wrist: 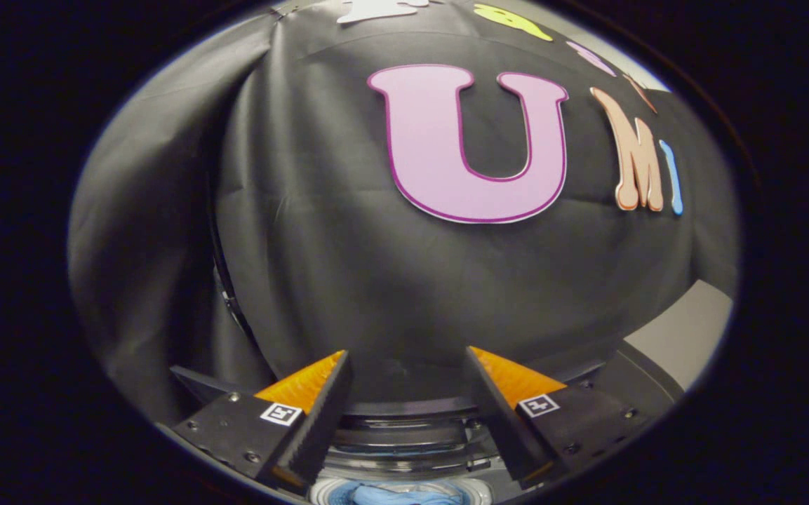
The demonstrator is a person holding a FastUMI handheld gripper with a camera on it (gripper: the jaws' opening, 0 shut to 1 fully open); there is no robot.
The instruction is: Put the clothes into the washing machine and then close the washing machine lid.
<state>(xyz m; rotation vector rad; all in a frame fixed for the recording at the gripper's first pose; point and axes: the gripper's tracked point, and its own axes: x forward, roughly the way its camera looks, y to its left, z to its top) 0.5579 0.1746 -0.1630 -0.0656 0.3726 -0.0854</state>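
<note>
My gripper (408, 361) is open, its two orange-backed black fingers (320, 400) spread wide with nothing between them. Below the fingers, close under me, blue clothes (404, 495) lie inside the round white-rimmed drum opening of the washing machine (404, 449). Dark ribbed rings of the machine's top show just ahead between the fingers. I cannot make out the lid itself. The fingers point over the machine toward the black cloth wall (390, 280).
The black cloth wall hangs close ahead and folds round on the left. A dark edge of the machine's body (639, 382) and a pale grey surface (685, 337) lie to the right, beyond the right finger.
</note>
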